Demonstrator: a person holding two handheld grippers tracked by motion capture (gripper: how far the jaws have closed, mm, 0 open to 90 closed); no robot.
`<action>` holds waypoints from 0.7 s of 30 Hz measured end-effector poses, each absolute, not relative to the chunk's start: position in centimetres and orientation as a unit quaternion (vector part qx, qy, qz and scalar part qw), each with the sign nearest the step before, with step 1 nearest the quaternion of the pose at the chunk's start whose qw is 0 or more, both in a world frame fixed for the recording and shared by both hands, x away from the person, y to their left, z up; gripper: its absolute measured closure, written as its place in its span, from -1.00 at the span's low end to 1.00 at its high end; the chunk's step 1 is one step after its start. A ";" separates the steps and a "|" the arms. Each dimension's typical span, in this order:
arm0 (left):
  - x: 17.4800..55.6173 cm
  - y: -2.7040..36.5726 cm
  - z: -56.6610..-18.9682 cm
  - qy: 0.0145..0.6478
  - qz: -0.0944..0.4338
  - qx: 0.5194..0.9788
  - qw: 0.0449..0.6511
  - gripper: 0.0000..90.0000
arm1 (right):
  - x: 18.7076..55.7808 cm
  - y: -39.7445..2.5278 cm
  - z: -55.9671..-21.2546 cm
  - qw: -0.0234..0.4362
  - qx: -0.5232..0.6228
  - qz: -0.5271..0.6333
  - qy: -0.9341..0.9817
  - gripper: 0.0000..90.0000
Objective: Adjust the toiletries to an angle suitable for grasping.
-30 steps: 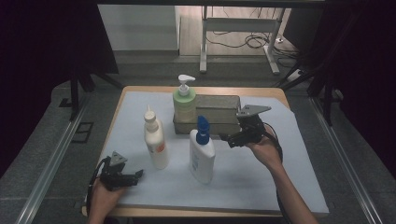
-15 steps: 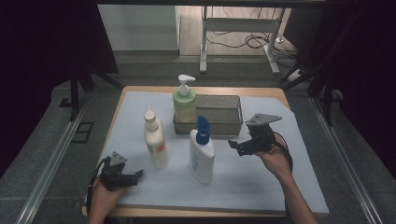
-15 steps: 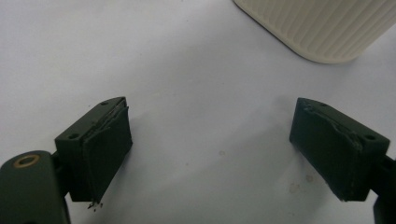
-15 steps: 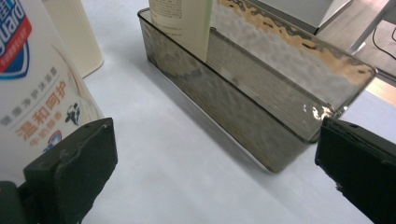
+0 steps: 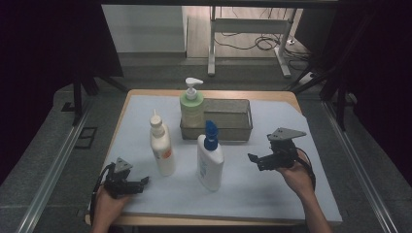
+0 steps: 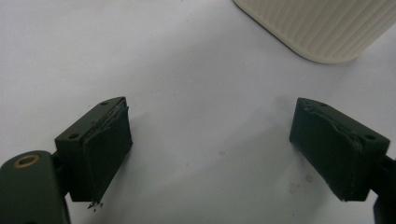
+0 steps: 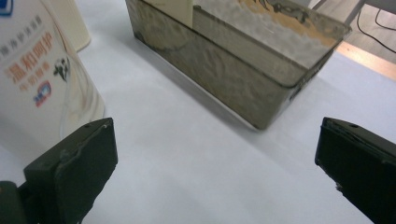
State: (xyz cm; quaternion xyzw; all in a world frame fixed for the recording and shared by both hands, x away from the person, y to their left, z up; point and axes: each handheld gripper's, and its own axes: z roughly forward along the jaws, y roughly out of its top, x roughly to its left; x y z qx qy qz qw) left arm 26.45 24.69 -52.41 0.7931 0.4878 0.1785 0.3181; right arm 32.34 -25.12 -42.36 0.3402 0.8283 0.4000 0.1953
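Since a second ago our right tongs [image 5: 253, 160] have drawn back from the mesh basket [image 5: 241, 130] and now hang low to the right of it, off to the right of the blue-capped bottle [image 5: 210, 160]; our left tongs [image 5: 140, 183] have stayed put near the front left corner of the counter [image 5: 291, 204]. We judge the work to be loading bottles into the basket, and about a third of it looks done: the green pump bottle [image 5: 192, 108] stands at the basket's left end, apparently inside it, though the high view does not settle that beyond doubt. Two bottles are left outside. The blue-capped bottle stands upright just in front of the basket, and the white nozzle bottle [image 5: 162, 144] stands to the front left of the basket, apart from it. Both pairs of tongs are spread wide and carry nothing; in the right gripper view the jaws frame the basket's near corner [image 7: 261, 100] with the blue-capped bottle's printed label [image 7: 46, 79] at the left edge, and in the left gripper view the jaws stand over bare counter with a ribbed cream bottle base [image 6: 322, 28] just ahead. We would guess the blue-capped bottle comes next, being nearest our right tongs.
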 end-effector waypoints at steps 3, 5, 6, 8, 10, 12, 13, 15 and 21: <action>26.5 24.7 -52.4 0.487 0.178 0.794 0.318 -0.72 | 31.9 -25.5 -43.0 0.194 0.345 0.398 0.828 -1.00; 26.5 24.7 -52.4 0.487 0.178 0.794 0.318 -0.72 | 31.5 -25.6 -43.4 0.193 0.351 0.396 0.826 -1.00; 26.5 24.7 -52.4 0.487 0.178 0.794 0.318 -0.72 | 31.4 -25.7 -43.6 0.193 0.351 0.395 0.827 -1.00; 26.5 24.7 -52.4 0.487 0.179 0.794 0.317 -0.72 | 31.1 -25.9 -44.0 0.192 0.353 0.393 0.827 -1.00; 26.5 24.7 -52.4 0.487 0.179 0.794 0.317 -0.72 | 30.8 -26.1 -44.4 0.191 0.356 0.391 0.827 -1.00; 26.5 24.7 -52.4 0.487 0.179 0.794 0.317 -0.72 | 30.5 -26.2 -44.9 0.192 0.360 0.393 0.824 -1.00; 26.5 24.7 -52.4 0.487 0.178 0.794 0.317 -0.72 | 30.3 -26.3 -45.1 0.192 0.361 0.396 0.822 -1.00; 26.5 24.7 -52.4 0.487 0.178 0.794 0.317 -0.72 | 30.1 -26.6 -45.4 0.191 0.367 0.399 0.818 -1.00; 26.5 24.7 -52.4 0.487 0.179 0.794 0.317 -0.72 | 29.5 -27.2 -46.6 0.190 0.382 0.401 0.811 -1.00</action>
